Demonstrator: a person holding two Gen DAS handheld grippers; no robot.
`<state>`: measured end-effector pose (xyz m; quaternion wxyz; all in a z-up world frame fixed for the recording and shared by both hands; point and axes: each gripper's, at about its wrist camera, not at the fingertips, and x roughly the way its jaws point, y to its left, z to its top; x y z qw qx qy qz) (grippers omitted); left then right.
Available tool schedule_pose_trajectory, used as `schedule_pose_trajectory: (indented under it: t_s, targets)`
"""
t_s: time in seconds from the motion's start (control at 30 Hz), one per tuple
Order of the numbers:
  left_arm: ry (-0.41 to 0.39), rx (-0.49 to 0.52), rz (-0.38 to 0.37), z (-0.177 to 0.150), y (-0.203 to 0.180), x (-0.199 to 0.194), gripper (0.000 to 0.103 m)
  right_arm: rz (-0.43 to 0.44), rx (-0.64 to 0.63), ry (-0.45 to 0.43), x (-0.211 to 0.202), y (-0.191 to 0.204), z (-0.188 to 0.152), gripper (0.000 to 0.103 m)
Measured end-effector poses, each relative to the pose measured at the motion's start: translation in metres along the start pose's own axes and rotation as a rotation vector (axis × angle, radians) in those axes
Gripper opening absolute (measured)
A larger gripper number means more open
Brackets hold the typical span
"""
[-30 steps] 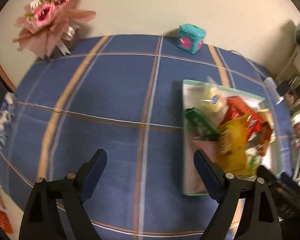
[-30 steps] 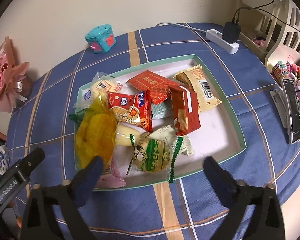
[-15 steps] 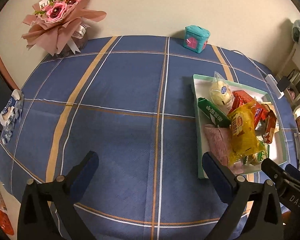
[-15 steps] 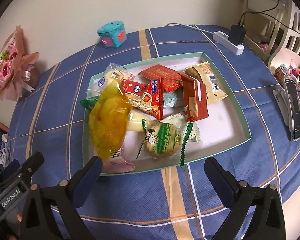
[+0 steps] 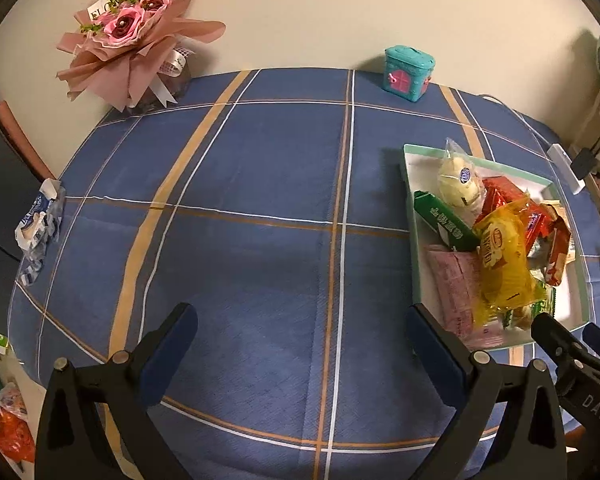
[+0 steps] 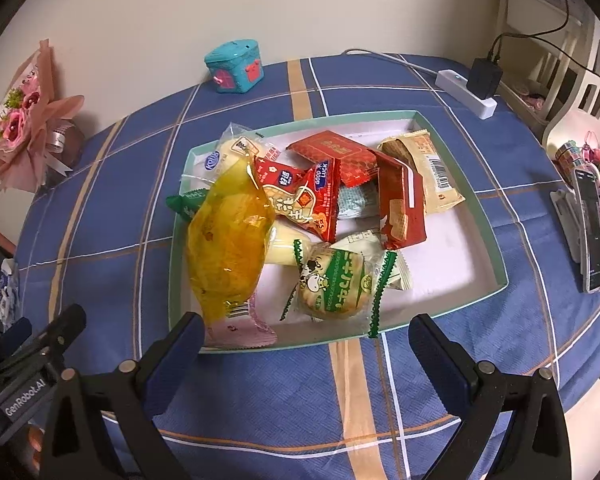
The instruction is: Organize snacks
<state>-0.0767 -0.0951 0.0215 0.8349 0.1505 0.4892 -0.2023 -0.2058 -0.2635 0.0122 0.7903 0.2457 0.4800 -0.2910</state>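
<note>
A shallow green-rimmed tray (image 6: 496, 240) on the blue checked tablecloth holds several wrapped snacks. Among them are a yellow packet (image 6: 228, 240), a round green-and-white biscuit pack (image 6: 336, 284), red packets (image 6: 304, 196) and a pink packet (image 6: 240, 330). My right gripper (image 6: 306, 322) hovers open over the tray's near edge, with nothing between its fingers. My left gripper (image 5: 300, 316) stands wide open above bare cloth, to the left of the tray (image 5: 410, 208). It holds nothing. The yellow packet (image 5: 500, 264) lies beyond its right finger.
A pink bouquet (image 5: 128, 40) and a teal house-shaped box (image 5: 408, 72) stand by the wall. A white power strip (image 6: 466, 94) and a phone (image 6: 590, 224) lie to the right of the tray. A crumpled blue-white wrapper (image 5: 38, 220) sits at the table's left edge.
The left gripper's jaws have spread wider, and it has drawn left away from the tray, which now sits further right in its view. The right gripper has barely moved.
</note>
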Motion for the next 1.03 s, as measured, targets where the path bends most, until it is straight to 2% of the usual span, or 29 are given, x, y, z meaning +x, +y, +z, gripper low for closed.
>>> schedule_pose_trajectory:
  t_s: [0.67, 1.03]
  targets:
    - [0.021, -0.013, 0.014, 0.0007, 0.0031, 0.0046, 0.103, 0.003, -0.009, 0.007, 0.0032, 0.0025, -0.0007, 0.103]
    - [-0.023, -0.019, -0.002, 0.0, 0.0036, -0.0019, 0.103, 0.001, -0.01, 0.008, 0.0043, 0.0035, -0.0009, 0.103]
